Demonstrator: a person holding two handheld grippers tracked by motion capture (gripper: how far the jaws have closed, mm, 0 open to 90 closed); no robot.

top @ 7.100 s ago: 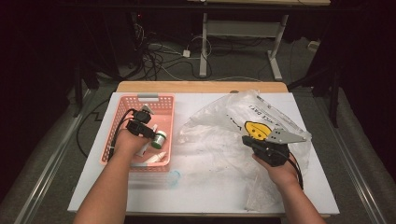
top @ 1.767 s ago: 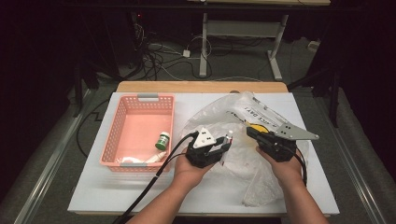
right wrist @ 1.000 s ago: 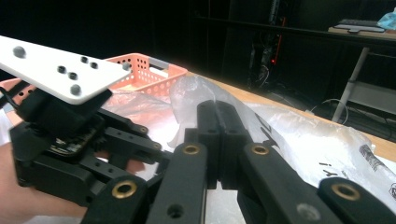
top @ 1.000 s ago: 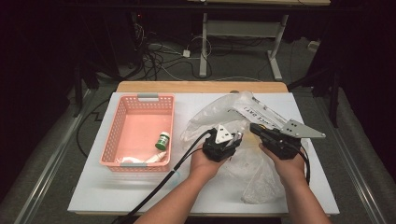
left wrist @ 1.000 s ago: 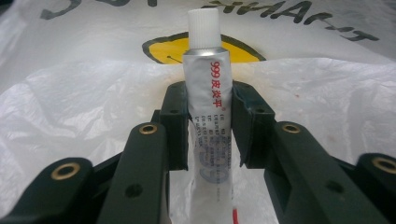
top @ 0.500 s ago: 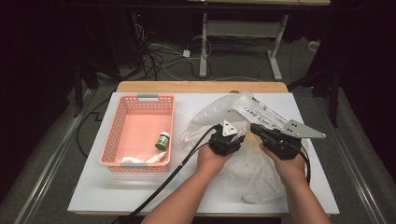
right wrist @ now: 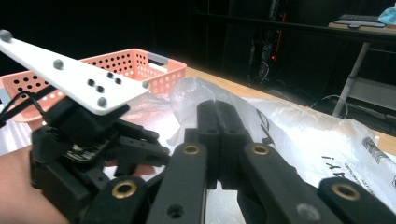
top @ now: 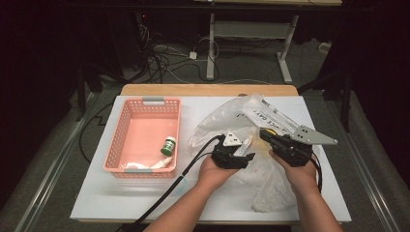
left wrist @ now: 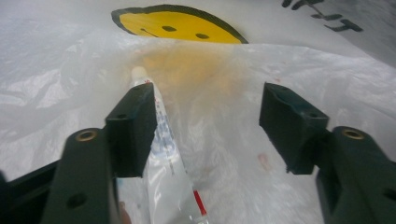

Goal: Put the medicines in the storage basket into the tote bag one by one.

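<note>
A clear plastic bag (top: pixel 270 188) with a yellow smiley face (left wrist: pixel 180 23) lies on the right half of the white table (top: pixel 145 203). My left gripper (top: pixel 245 149) hovers over the bag's mouth. Its jaws have just been opening and stand wide apart in the left gripper view (left wrist: pixel 208 107). A white tube (left wrist: pixel 168 158) lies between them on the film, against one jaw and clear of the other. The tube (top: pixel 247 143) also pokes out at the jaw tips in the high view. My right gripper (top: pixel 266 135) is shut on the bag's edge (right wrist: pixel 191 93), with the film bulging up behind its tips (right wrist: pixel 217 109).
A pink basket (top: pixel 145 102) stands on the left of the table. It holds a small green-capped bottle (top: pixel 168 145) and a white item (top: pixel 150 166). The left gripper's cable (top: pixel 183 174) trails across the table toward the front edge. A wooden strip (top: pixel 208 90) runs along the far edge.
The left gripper came from the basket over to the bag beside the right gripper. In the last half second its jaws have spread. The right gripper has kept still.
</note>
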